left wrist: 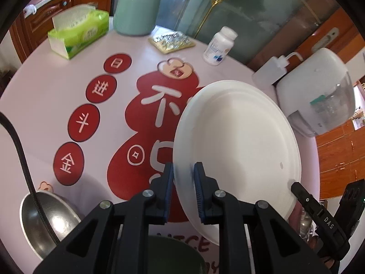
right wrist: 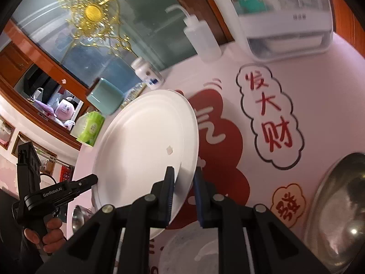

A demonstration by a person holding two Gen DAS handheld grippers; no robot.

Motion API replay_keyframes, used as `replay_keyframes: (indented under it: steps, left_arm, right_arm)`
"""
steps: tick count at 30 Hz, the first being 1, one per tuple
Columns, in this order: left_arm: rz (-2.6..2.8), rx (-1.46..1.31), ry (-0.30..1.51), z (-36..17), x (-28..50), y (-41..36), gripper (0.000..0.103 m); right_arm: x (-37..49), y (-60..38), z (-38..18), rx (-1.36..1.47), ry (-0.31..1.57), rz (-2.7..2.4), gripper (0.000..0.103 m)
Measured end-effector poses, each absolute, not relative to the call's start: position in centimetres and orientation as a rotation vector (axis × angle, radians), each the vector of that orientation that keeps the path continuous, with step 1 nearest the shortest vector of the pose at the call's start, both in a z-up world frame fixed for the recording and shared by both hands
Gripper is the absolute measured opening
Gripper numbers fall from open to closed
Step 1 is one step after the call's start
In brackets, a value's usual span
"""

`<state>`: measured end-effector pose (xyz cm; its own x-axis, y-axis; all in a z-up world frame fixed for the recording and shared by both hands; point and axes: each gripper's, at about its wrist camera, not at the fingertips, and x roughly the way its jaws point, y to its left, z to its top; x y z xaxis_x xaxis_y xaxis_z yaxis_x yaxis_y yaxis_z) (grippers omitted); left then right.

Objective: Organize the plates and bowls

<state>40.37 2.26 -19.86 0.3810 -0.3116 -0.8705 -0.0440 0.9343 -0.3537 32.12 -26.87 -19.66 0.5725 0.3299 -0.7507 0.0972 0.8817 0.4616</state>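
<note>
Holding: one white plate, tilted, clear of the table, pinched at opposite rims by both grippers.
Plates: one, seen at centre right in the left view and at centre in the right view.
Metal bowls: one at lower left of the left view; one at lower right of the right view; a smaller one under the plate at lower left of the right view. Whether any two of these are the same bowl I cannot tell.
Clear tub: one, bottom centre of the right view.
Other things: one green tissue box, one pale green jar, one foil packet, one white pill bottle, one squeeze bottle, one white appliance, all along the table's far edge.
Surface: round table, pale cover with red shapes and Chinese characters.
Room: wooden cabinets, a frosted glass panel with gold ornament, upper part of both views.
Left gripper: clenched on the plate's near rim, angled steeply down.
Right gripper: clenched on the plate's rim, angled down; its tip shows at lower right of the left view.
Hand: lower left of the right view, wrapped round the left gripper's handle.
</note>
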Motion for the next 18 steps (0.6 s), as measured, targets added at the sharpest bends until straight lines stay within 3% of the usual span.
replay_keyframes:
  steps: [18]
  left_arm:
    - [-0.241,-0.323,1.010,-8.7,31.1,2.6,0.016]
  right_arm:
    - [23.4,-26.0,-9.2,0.428,0.809,0.159,0.016]
